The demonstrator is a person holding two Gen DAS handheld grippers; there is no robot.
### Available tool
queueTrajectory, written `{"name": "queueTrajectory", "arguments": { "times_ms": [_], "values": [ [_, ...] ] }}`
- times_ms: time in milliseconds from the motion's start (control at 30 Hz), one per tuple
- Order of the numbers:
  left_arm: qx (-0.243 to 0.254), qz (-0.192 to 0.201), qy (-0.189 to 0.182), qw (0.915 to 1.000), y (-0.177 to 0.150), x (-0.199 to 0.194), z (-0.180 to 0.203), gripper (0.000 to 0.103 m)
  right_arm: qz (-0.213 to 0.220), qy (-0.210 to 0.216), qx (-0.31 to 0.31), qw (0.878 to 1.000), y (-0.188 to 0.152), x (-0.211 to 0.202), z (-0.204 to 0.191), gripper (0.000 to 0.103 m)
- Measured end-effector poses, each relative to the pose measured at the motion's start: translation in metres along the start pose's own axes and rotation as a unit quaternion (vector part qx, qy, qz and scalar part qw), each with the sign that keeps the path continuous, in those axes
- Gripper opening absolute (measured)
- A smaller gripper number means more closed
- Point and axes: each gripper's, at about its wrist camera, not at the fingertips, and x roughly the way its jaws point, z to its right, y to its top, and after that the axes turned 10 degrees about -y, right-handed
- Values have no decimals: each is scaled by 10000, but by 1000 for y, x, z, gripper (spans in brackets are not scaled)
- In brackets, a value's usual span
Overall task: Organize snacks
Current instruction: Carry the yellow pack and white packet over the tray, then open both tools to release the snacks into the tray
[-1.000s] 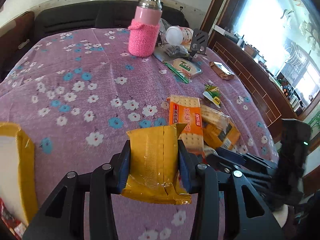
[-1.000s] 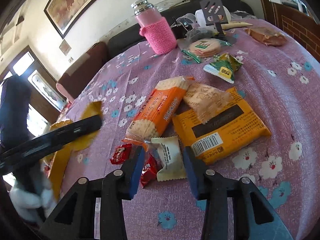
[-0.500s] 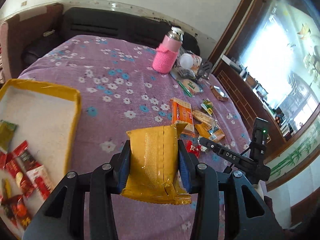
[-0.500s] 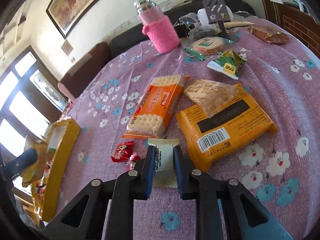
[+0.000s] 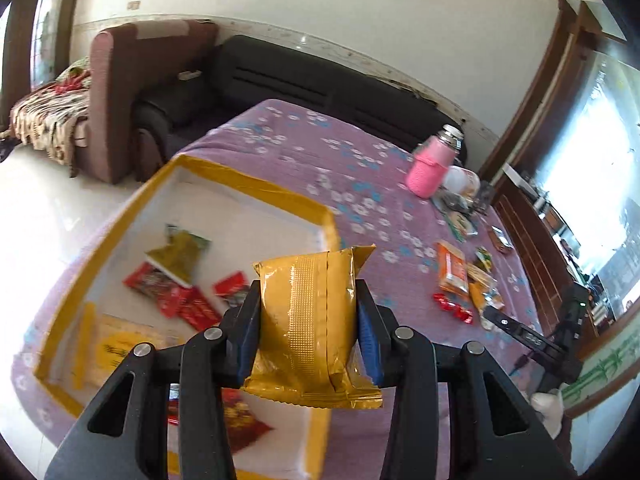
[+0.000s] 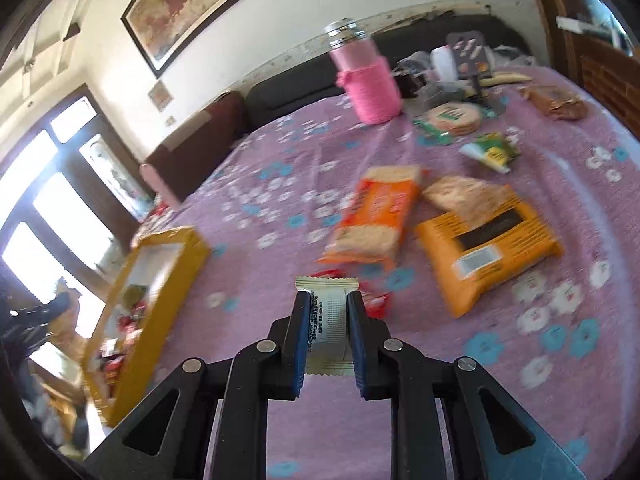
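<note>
My left gripper [image 5: 308, 312] is shut on a yellow foil snack pack [image 5: 310, 328] and holds it above the near right part of a yellow-rimmed white box [image 5: 256, 184]. The box holds red packets [image 5: 188, 304], a green packet [image 5: 180, 252] and a yellow pack [image 5: 116, 348]. My right gripper [image 6: 328, 320] is shut on a small white wrapped snack [image 6: 330, 324], lifted above the purple flowered tablecloth [image 6: 280, 184]. The box also shows in the right wrist view [image 6: 160, 276], to the left.
On the cloth lie an orange cracker pack [image 6: 376, 220], a large yellow pack [image 6: 488, 240], red candies [image 6: 376, 304], a green packet [image 6: 492, 152], a round cracker pack [image 6: 452, 116] and a pink-sleeved bottle [image 6: 368, 80]. A black sofa [image 5: 304, 80] stands behind the table.
My left gripper has carried the yellow pack left, over the box. My right gripper closed on the white snack and lifted it off the cloth.
</note>
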Motion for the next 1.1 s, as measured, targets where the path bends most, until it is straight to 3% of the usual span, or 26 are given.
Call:
{"name": "queueTrajectory", "arguments": {
  "times_ms": [233,367,467,633,767,967,1100],
  "values": [
    [42,-60,310,9995,16,4,-35,41,-234,620,-442,9968,13,-3,-82,19],
    [34,-227,454,9987,29,23,-52,41,-694,1165,-810,9874,12,15,-152,19],
    [-54,-393,486,9980,37,42,-66,41,-930,1283,-1127,9809,4,35,-200,19],
    [-436,-671,497,9956,43,74,-94,41,-1199,1114,-1553,9742,-9,76,-255,19],
    [-655,-770,433,9939,45,89,-107,41,-1182,664,-1971,9710,-17,106,-284,19],
    [-615,-785,393,9942,52,97,-105,41,-1294,438,-2068,9688,-23,131,-293,19],
    [-730,-816,223,9937,52,100,-108,45,-1142,322,-2202,9682,-26,129,-297,23]
  ]
}}
